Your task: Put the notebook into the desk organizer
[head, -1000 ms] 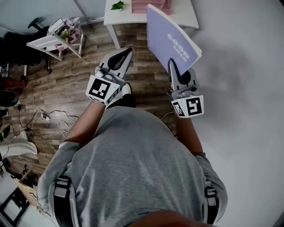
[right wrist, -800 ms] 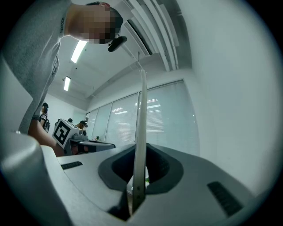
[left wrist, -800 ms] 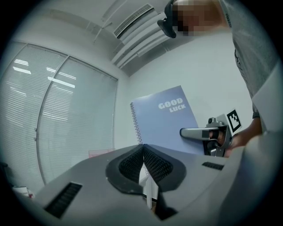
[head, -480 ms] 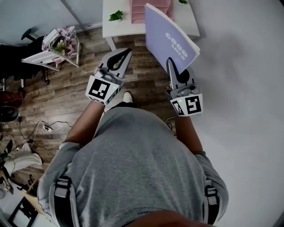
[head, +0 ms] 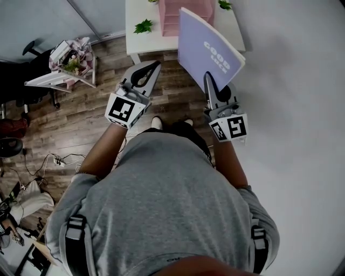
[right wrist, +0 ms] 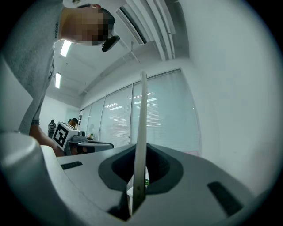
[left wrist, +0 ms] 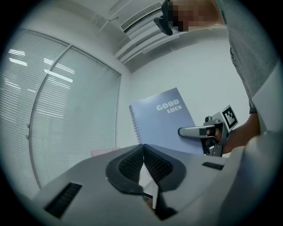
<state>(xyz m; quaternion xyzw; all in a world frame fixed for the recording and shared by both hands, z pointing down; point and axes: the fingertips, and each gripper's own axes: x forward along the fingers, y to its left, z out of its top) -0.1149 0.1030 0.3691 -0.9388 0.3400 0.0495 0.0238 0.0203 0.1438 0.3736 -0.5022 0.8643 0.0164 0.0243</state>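
Note:
In the head view the lavender spiral notebook (head: 207, 49) stands tilted above the wooden floor, and my right gripper (head: 208, 76) is shut on its lower edge. From the right gripper view the notebook (right wrist: 141, 128) shows edge-on between the pads. My left gripper (head: 155, 64) is level with it on the left, shut and empty, its pads meeting (left wrist: 143, 149). The left gripper view faces the notebook's cover (left wrist: 161, 121) and the right gripper (left wrist: 208, 131). The pink desk organizer (head: 186, 13) sits on a white table (head: 135, 38) just beyond the notebook.
Small green plants (head: 143, 25) stand on the white table. A white side stand with clutter (head: 64, 59) and a dark chair (head: 21, 81) are at the left. Cables (head: 59, 159) lie on the floor. A plain white wall runs along the right.
The white table and pink organizer have come nearer and further into view as the person steps forward. Both grippers keep their pose, the notebook still held.

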